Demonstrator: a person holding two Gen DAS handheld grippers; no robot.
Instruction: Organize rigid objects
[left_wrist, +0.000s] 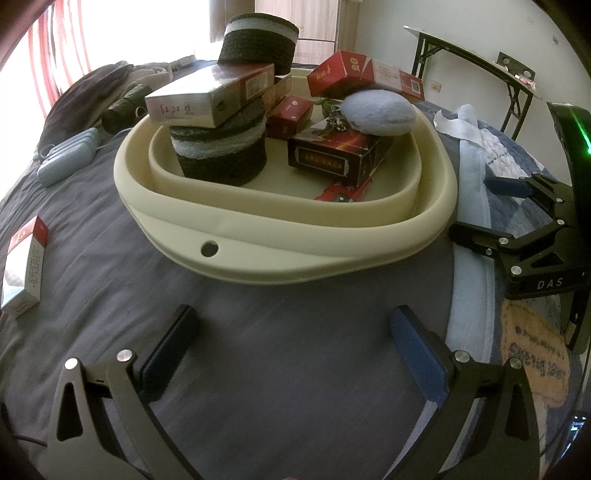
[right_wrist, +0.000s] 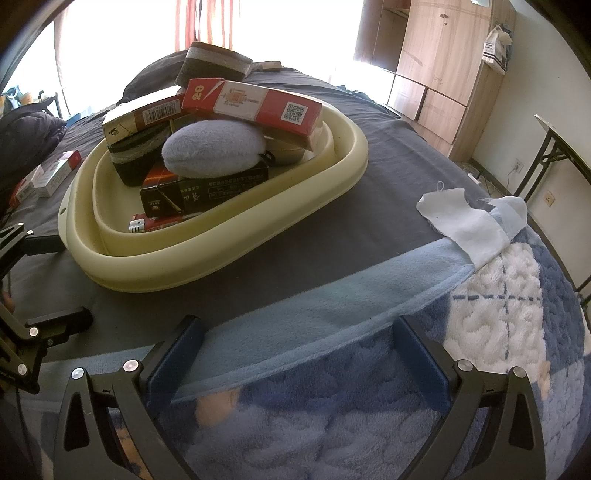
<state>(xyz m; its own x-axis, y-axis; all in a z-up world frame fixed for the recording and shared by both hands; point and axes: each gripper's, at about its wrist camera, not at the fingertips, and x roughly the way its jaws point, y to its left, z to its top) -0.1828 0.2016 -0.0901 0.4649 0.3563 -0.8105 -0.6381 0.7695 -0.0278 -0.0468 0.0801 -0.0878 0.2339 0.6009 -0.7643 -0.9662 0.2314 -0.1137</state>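
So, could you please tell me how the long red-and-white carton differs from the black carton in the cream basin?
The long red-and-white carton sits high, propped across the pile; the black carton with gold print lies lower. The blue plush pouch rests on the black carton, while nothing tops the red-and-white one. Both are rigid rectangular boxes inside the cream basin.

Cream basin (piled with boxes), left gripper jaws apart

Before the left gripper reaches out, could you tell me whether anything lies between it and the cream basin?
Nothing visible does: only bare grey bedsheet lies between the open left gripper and the cream basin.
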